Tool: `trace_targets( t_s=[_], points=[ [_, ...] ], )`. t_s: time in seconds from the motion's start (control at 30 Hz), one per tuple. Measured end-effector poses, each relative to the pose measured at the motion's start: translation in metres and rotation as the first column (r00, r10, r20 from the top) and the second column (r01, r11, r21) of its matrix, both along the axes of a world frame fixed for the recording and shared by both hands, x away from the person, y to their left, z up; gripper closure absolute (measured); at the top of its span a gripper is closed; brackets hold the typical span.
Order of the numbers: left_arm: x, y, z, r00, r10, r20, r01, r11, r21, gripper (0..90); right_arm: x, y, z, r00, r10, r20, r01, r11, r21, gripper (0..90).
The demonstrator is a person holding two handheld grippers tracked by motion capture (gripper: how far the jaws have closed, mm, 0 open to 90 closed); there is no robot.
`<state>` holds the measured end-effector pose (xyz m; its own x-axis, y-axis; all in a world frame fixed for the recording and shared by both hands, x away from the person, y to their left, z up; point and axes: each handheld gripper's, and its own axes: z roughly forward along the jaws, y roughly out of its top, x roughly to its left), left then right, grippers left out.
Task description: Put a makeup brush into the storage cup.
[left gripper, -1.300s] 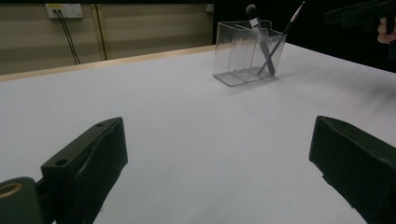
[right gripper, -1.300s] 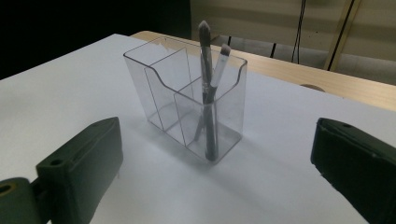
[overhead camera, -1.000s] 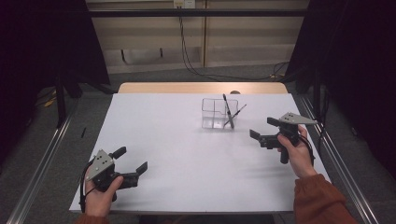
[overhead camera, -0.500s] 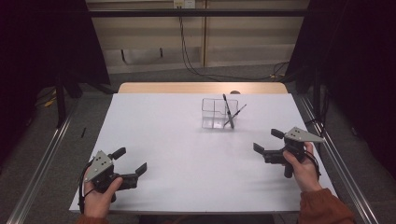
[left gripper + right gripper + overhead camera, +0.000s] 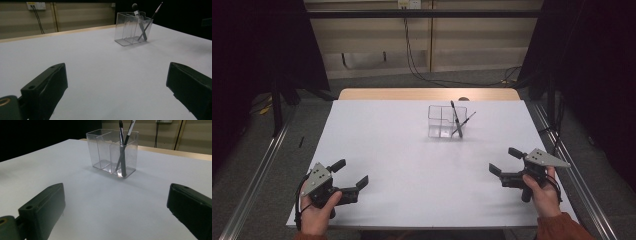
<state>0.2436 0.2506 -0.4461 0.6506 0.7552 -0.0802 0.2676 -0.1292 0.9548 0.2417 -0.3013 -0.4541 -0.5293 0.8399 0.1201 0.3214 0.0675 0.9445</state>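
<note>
A: Can you tell what the two thin tools (image 5: pixel 457 120) in the clear holder (image 5: pixel 446 121) are?

B: No, too small from the high view. In the right gripper view their tops run off the upper edge, and both jaws are cut by the bottom edge.

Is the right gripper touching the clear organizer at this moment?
Apart. In the high view the right gripper sits near the table's right edge, with bare white tabletop between it and the clear organizer. The right gripper view shows the same gap.
</note>
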Motion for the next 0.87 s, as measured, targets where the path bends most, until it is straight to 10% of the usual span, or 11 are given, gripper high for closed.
trace_targets(
  t_s=[0.87],
  points=[
    [-0.002,-0.003,-0.002,0.9999,-0.004,-0.012,0.005,1.0,0.005,3.5,-0.021,-0.012,-0.009,1.0,-0.001,0.0,0.001,0.999,-0.032,1.1]
  ],
)
